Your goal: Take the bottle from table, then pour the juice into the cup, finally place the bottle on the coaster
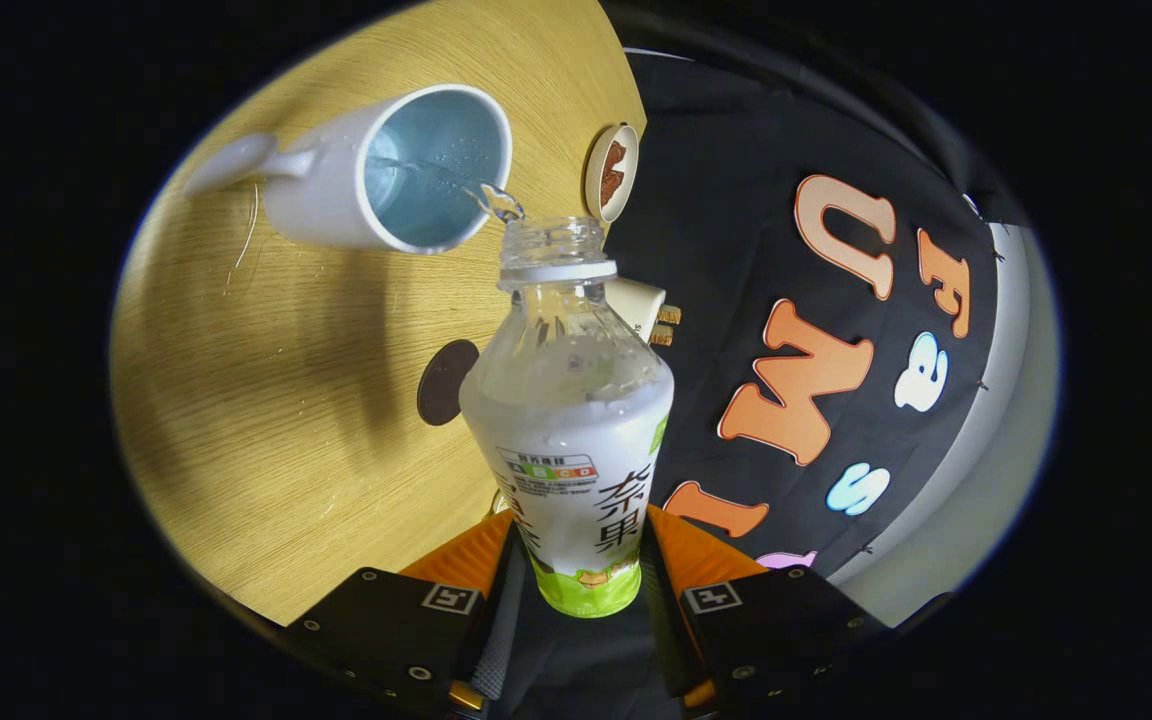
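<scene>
My gripper (576, 560) is shut on a clear plastic bottle (568, 420) with a white and green label, both fingers pressing its lower body. The bottle has no cap and is tilted, its mouth pointing at a white mug (391, 175) with a pale blue inside. A thin stream of clear liquid (496, 200) runs from the bottle's mouth into the mug. The mug stands on the round wooden table (266, 400), handle turned away from the bottle. A dark round coaster (444, 382) lies on the table, partly hidden behind the bottle's shoulder.
A small round dish (612, 172) with something brown in it sits near the table's edge beyond the bottle's mouth. A white object with gold-coloured ends (648, 312) pokes out from behind the bottle's neck. The black booth wall stands past the table's edge.
</scene>
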